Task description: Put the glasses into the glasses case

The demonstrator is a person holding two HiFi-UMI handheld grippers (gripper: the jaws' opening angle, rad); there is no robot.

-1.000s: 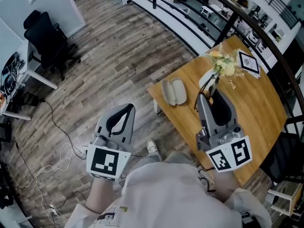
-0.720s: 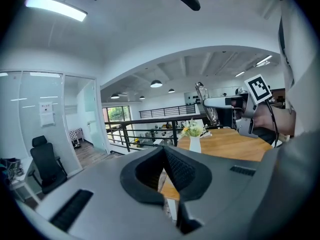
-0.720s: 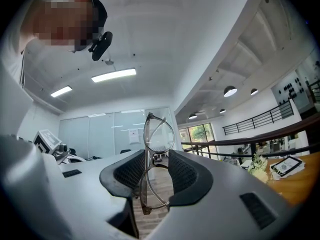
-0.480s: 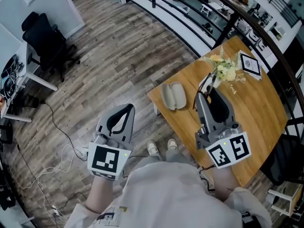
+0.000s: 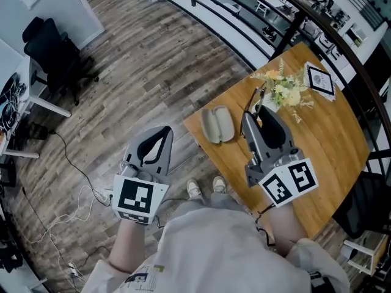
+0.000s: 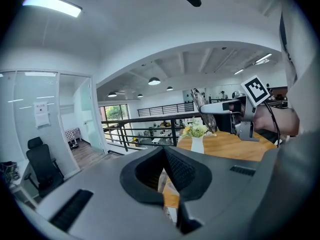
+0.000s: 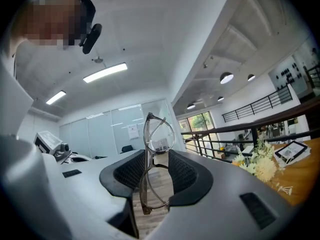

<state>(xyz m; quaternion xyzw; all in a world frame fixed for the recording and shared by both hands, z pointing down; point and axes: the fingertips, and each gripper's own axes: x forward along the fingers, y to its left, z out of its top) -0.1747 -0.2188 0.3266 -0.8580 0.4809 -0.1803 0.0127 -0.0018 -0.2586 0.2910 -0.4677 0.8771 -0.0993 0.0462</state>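
An open grey glasses case (image 5: 217,125) lies near the left corner of the wooden table (image 5: 324,139). My right gripper (image 5: 252,117) hovers over the table just right of the case, shut on clear-framed glasses (image 5: 253,101). In the right gripper view the glasses (image 7: 159,134) stand upright, pinched at the bridge between the pads of the right gripper (image 7: 152,160). My left gripper (image 5: 163,134) hangs over the floor left of the table, shut with nothing in it. The left gripper view shows the left gripper (image 6: 164,156) closed and the right gripper (image 6: 225,109) off to the right.
A white vase of flowers (image 5: 282,90) stands just beyond the right gripper, with a marker card (image 5: 321,79) behind it. A black railing (image 5: 244,26) runs past the table's far side. A black office chair (image 5: 52,54) and floor cables (image 5: 79,194) are at the left.
My right gripper has shifted left with the glasses, closer to the open case. The left gripper has stayed where it was.
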